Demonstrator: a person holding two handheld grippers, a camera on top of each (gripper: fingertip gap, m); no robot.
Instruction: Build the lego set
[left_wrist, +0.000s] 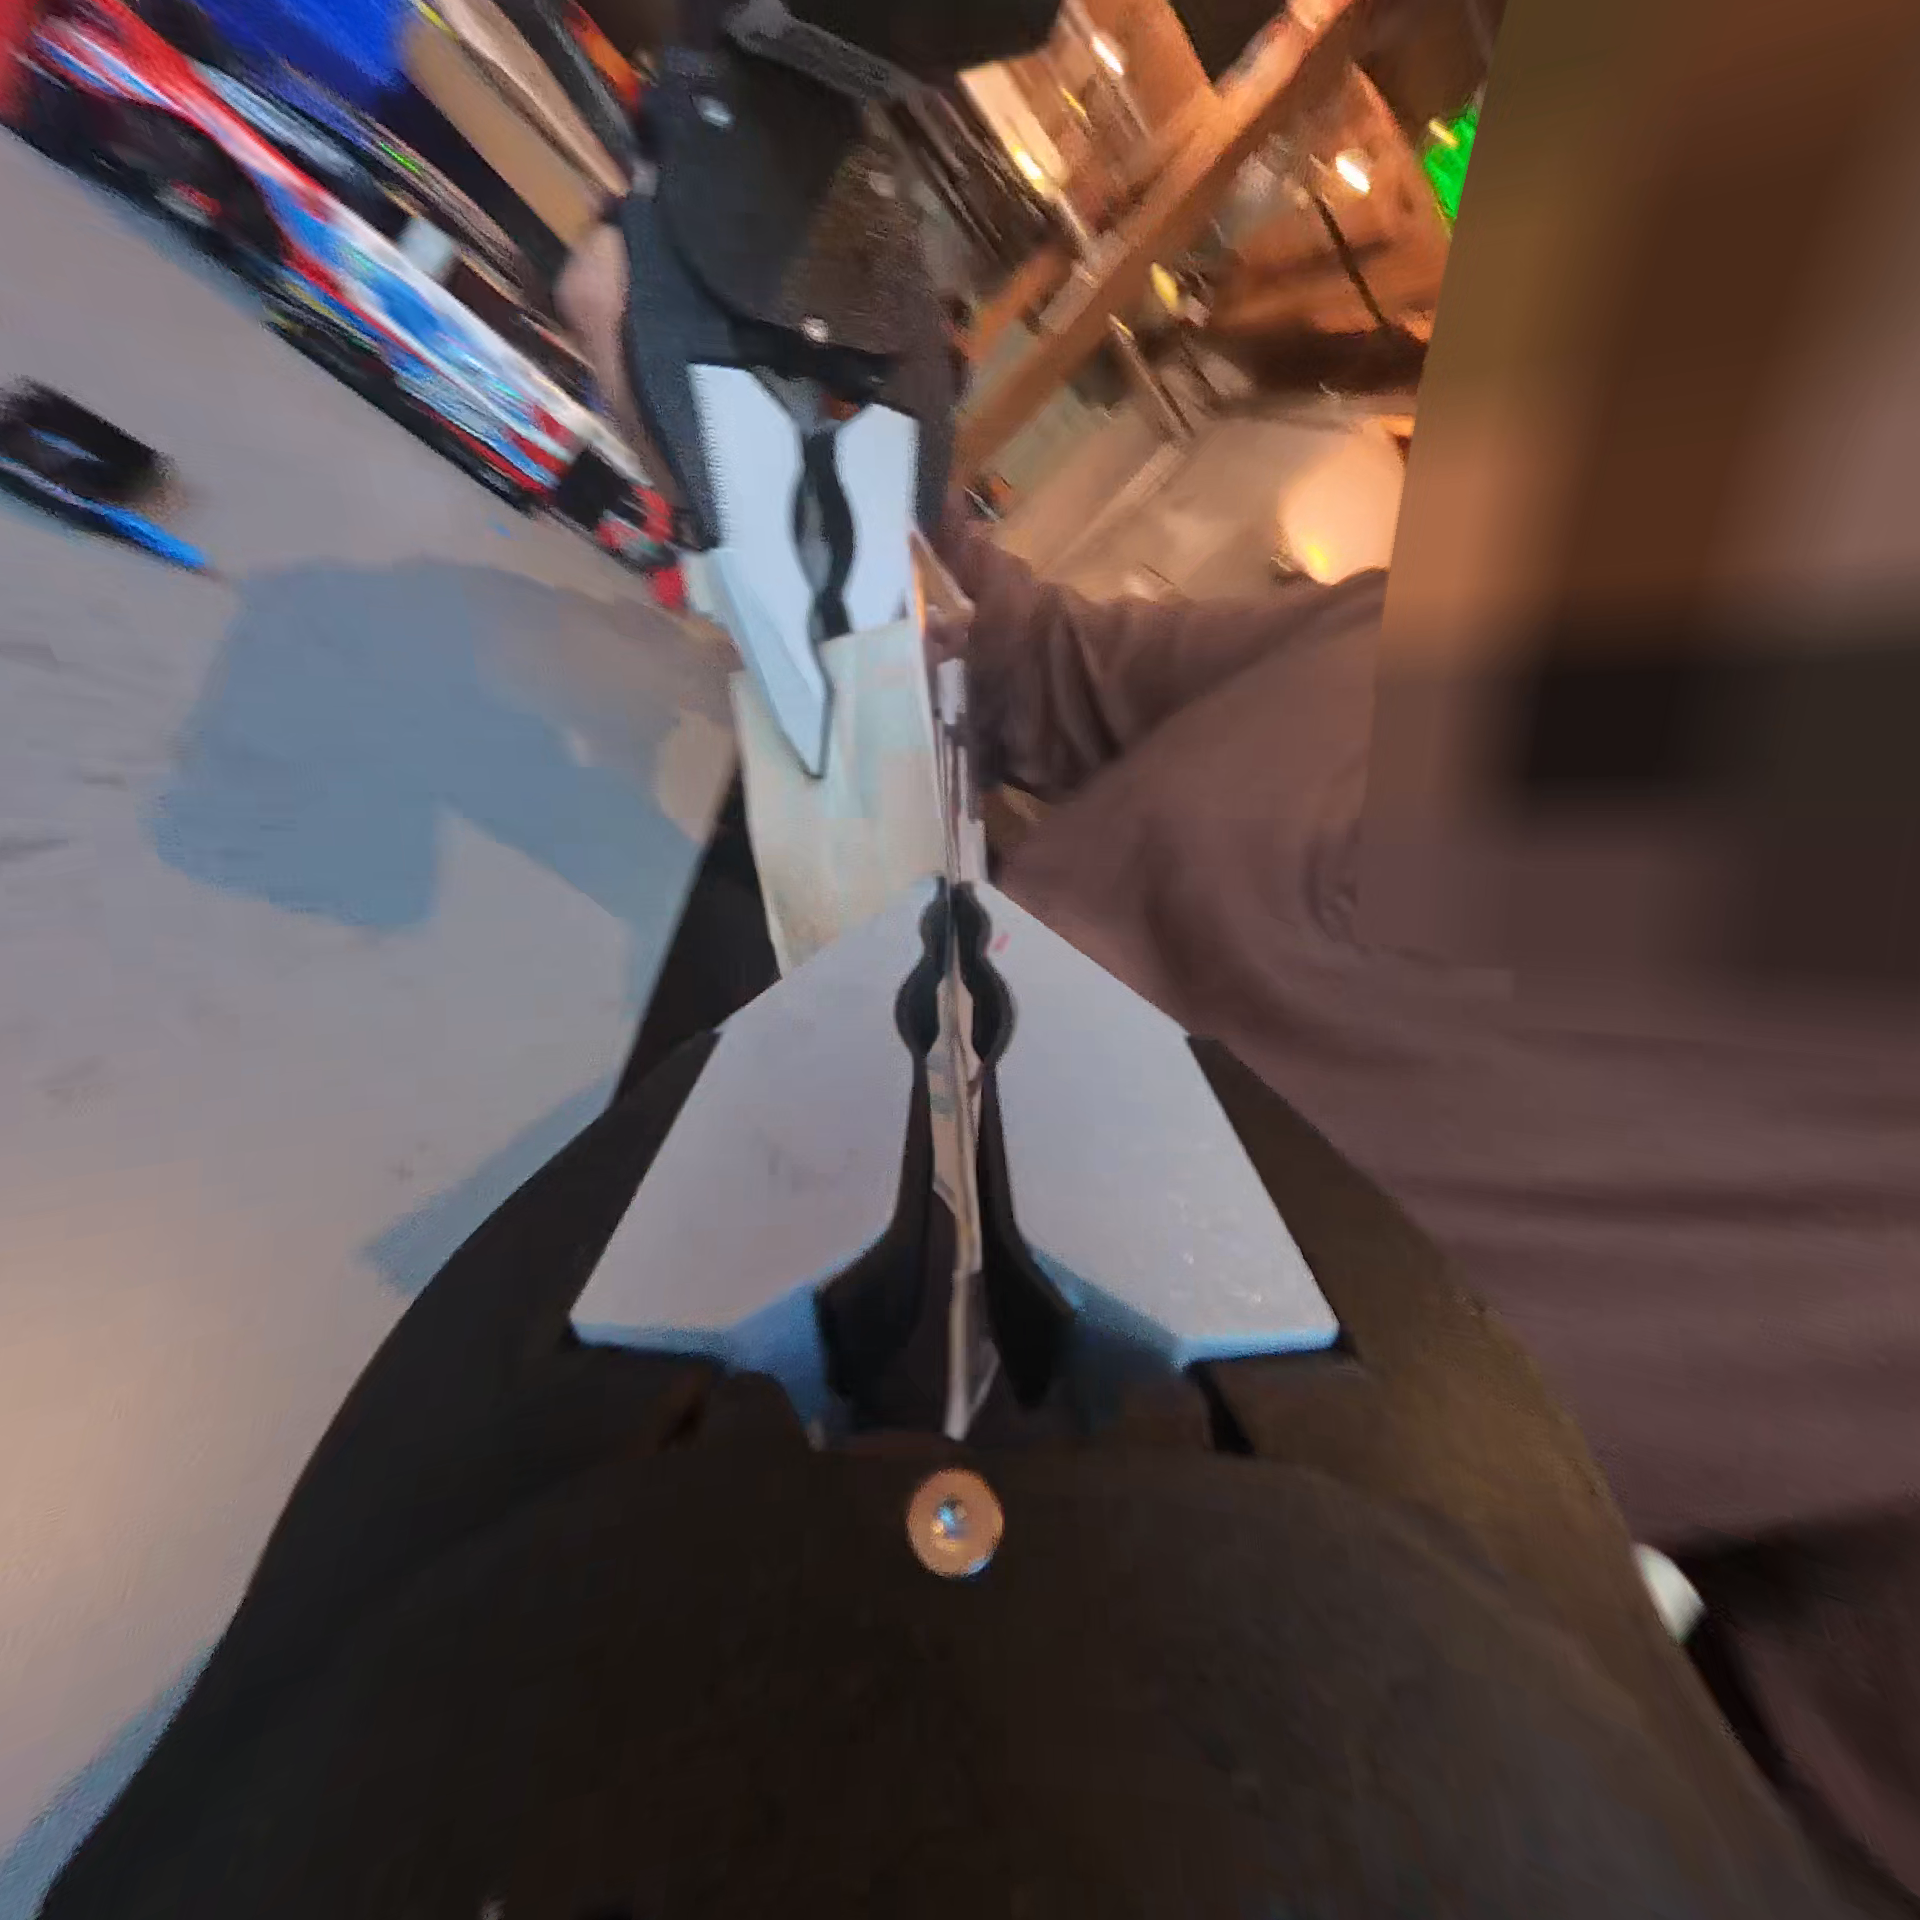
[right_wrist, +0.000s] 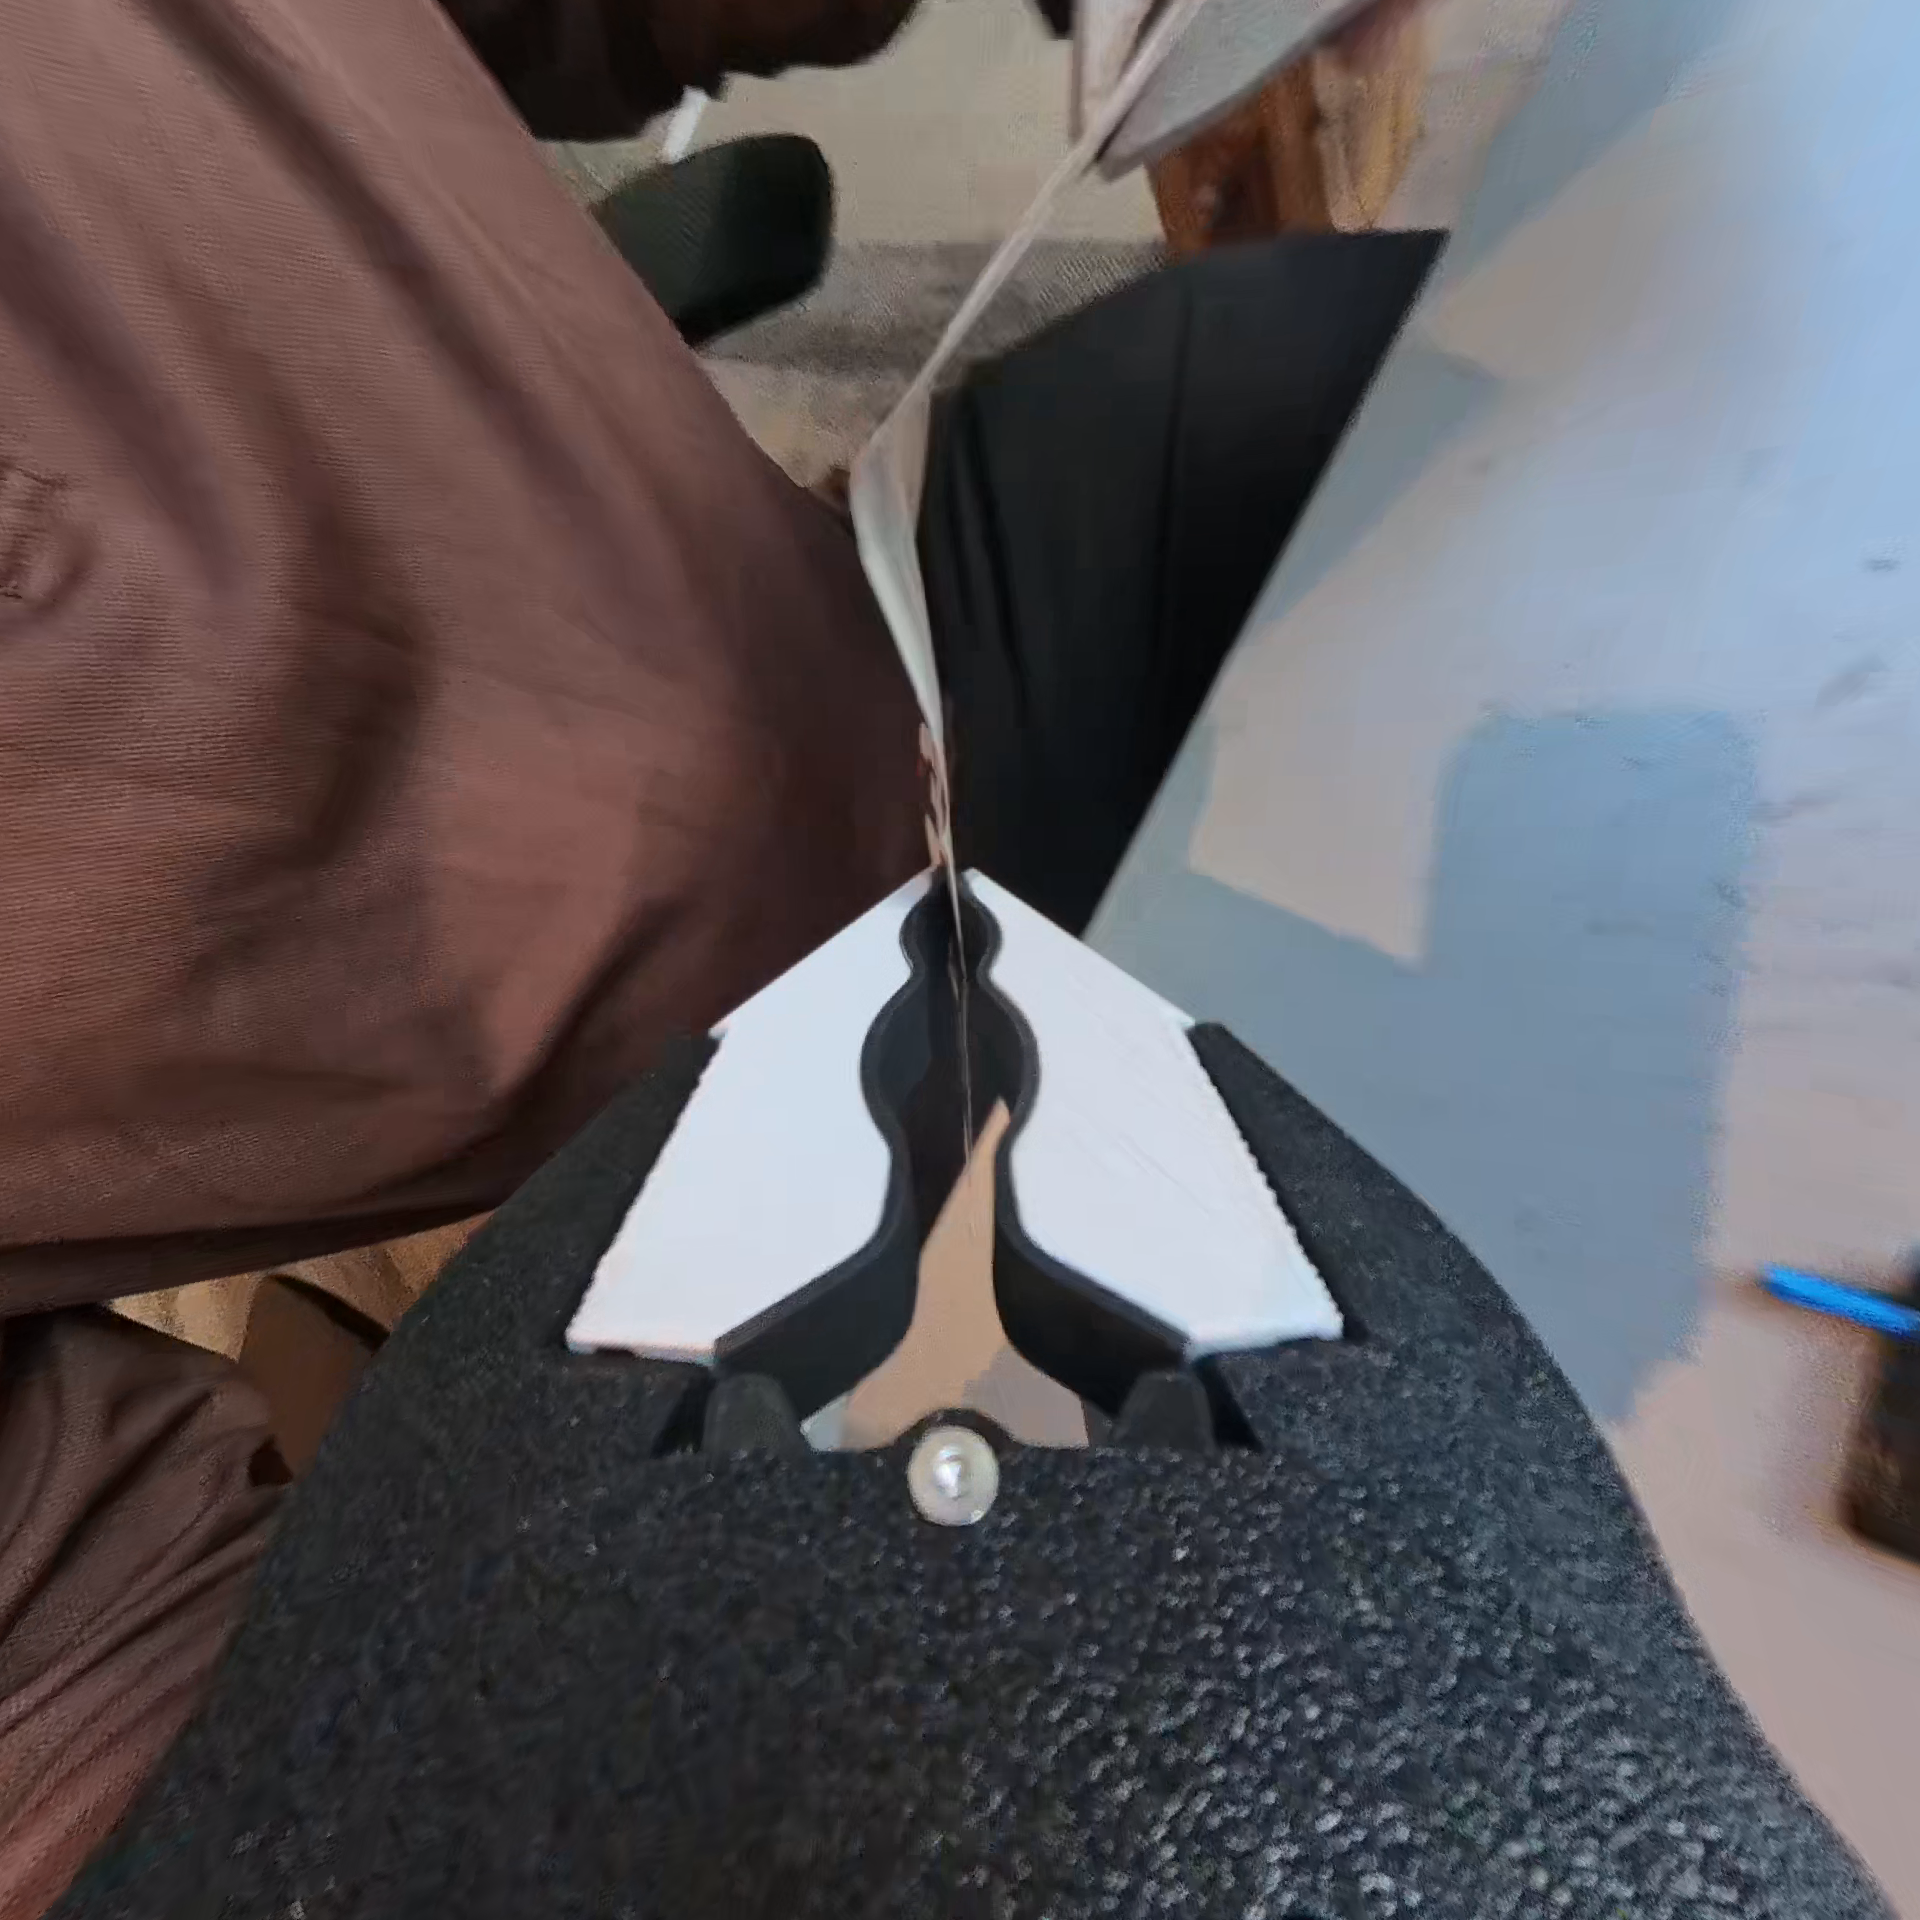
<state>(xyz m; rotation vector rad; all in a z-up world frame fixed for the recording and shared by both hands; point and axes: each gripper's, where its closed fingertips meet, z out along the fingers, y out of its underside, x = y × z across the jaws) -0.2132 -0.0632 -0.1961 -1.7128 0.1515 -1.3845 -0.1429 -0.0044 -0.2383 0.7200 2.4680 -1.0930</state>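
A thin pale sheet, a paper bag or a booklet, I cannot tell which, hangs edge-on between both grippers in the left wrist view (left_wrist: 862, 790) and the right wrist view (right_wrist: 902, 582). My left gripper (left_wrist: 948, 896) is shut on its near edge. My right gripper (right_wrist: 951, 883) is shut on the other end, and it also shows farther off in the left wrist view (left_wrist: 828, 623), pinching the sheet. The sheet is held in the air off the table's edge. Both views are blurred by motion.
The grey-white table (left_wrist: 312, 883) (right_wrist: 1558, 520) lies to one side. On it are a colourful box (left_wrist: 416, 343) and a small black object with a blue piece (left_wrist: 94, 468) (right_wrist: 1839, 1299). A person's brown clothing (left_wrist: 1455, 1039) (right_wrist: 312, 623) is close by. A black chair (right_wrist: 727, 229) stands behind. Across from one pair of fingers to the other is roughly 11 cm.
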